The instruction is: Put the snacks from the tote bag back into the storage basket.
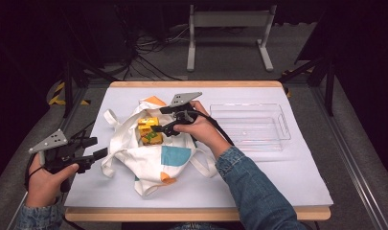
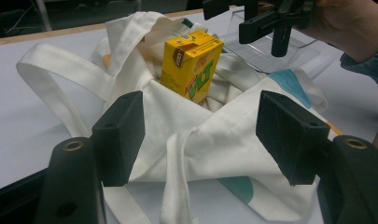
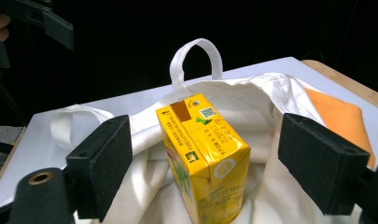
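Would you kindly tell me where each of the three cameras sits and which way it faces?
High view: above the person's side, looking forward and down on the table; both forearms, left hand-held gripper and right hand-held gripper show.
Left gripper view: rides the left hand-held gripper, looking between its open jaws at the white tote bag; the other hand shows beyond.
Right gripper view: rides the right hand-held gripper, looking between its open jaws at the yellow carton.
All share carton and bag.
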The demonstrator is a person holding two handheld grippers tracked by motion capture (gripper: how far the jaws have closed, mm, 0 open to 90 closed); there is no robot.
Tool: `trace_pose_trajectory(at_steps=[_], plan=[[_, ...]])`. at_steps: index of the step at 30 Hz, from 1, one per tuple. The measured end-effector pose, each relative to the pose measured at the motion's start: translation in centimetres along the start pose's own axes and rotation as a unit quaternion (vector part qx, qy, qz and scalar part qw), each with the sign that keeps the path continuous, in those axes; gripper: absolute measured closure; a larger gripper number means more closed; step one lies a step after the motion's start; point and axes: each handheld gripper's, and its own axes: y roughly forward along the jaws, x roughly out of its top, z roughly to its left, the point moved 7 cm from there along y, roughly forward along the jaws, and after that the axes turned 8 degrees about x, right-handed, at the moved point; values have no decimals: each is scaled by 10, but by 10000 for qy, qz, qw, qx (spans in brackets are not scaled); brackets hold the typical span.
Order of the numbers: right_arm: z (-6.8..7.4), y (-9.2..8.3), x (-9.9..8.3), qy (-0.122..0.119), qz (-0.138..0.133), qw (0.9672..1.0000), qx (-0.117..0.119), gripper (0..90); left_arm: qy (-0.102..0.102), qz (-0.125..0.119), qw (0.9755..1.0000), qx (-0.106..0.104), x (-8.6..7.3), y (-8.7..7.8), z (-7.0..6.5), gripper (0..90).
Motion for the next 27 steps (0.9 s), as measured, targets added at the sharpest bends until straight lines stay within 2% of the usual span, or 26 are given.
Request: trace_pose_trajectory(at_steps=[15, 27], plan=[[-7, 26, -13, -15, -23, 10000, 53, 178, -96, 19, 9998, 189, -12, -16, 1, 334], [-11, 35, -18, -45, -67, 9999, 115, 195, -153, 20, 9996, 243, -16, -21, 1, 334]])
